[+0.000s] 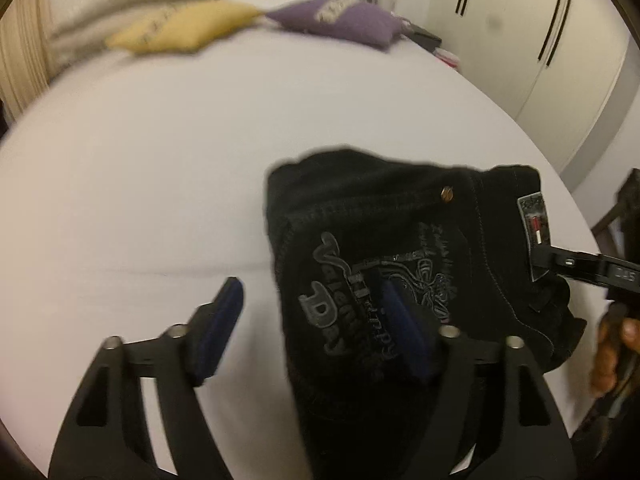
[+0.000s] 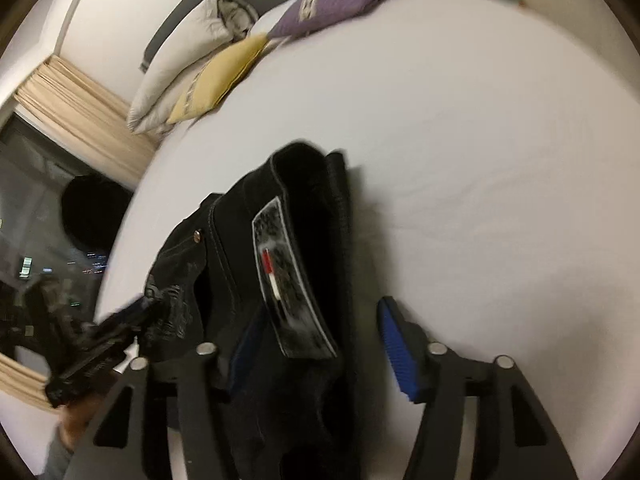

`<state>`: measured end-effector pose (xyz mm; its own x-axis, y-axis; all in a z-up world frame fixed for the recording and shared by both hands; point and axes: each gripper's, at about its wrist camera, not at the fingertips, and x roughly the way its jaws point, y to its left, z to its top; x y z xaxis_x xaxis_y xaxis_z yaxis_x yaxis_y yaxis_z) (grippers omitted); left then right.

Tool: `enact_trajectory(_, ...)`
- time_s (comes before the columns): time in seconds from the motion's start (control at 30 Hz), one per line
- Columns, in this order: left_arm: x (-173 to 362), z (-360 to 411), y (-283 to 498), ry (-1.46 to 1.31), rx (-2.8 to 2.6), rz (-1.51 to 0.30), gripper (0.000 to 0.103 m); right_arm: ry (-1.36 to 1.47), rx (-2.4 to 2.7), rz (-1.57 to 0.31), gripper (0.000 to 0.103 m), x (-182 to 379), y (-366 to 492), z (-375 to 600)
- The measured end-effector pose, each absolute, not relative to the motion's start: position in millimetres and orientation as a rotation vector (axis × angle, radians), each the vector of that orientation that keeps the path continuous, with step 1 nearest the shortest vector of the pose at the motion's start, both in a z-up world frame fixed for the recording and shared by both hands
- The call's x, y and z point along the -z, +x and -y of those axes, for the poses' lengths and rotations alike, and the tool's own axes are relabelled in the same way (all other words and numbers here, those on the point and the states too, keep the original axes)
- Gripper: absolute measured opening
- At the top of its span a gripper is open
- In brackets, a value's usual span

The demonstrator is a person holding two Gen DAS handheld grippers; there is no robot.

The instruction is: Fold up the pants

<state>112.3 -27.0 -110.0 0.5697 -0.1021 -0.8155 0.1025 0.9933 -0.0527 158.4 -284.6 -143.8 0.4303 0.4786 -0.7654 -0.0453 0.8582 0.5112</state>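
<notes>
- left wrist view: left gripper (image 1: pixel 310 322) jaws wide, nothing pinched, over folded black denim pants (image 1: pixel 400 248); embroidered lettering shows only here.
- right wrist view: right gripper (image 2: pixel 320 354) jaws wide, pants' edge loose between them; beige curtain (image 2: pixel 84 104) shows only here.

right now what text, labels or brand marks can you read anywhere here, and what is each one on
"Valentine's Day": raised grey lettering on the black pants, middle letters partly hidden.
"Happy": smaller stitched word beside it, blurred, likely reading.
Waistband patch: red, white and dark flag mark; its wording too blurred to read.
Marking on the right gripper: unreadable.

White bed (image 1: pixel 160 160), yellow cushion (image 1: pixel 180 28), purple cushion (image 1: pixel 340 20), beige curtain (image 2: pixel 80 96)
</notes>
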Motion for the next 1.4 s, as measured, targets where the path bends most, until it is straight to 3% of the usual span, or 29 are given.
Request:
enact_trajectory(0.1, 77.8, 26.1, 90.0, 0.028, 0.087, -0.857, 0.103, 0.41, -0.323, -1.003, 0.067, 110.6, 130.8, 292.2)
enact_trajectory(0.37, -29.3, 31.8, 13.1, 0.095, -0.024, -0.56, 0.103, 0.192, -0.258, -0.667, 0.083, -4.1, 56.0, 261.9)
enact_trajectory(0.5, -81.4, 37.6, -38.5, 0.103, -0.095, -0.42, 0.103, 0.107, -0.245, -0.435, 0.103, -63.5, 0.7, 247.2)
enact_trajectory(0.6, -103.5, 43.1, -55.6, 0.084, -0.134, -0.462, 0.103, 0.087, -0.22, -0.327, 0.103, -95.7, -29.1, 238.2)
enact_trajectory(0.9, -116.7, 43.8, -89.2, -0.008, -0.139, -0.59, 0.103, 0.088, -0.17, -0.426, 0.103, -130.9, -69.8, 240.8)
enact_trajectory(1.4, -81.6, 57.4, -96.6, -0.022, -0.08, -0.713, 0.103, 0.152, -0.123, -0.684, 0.103, -95.2, -67.2, 238.7)
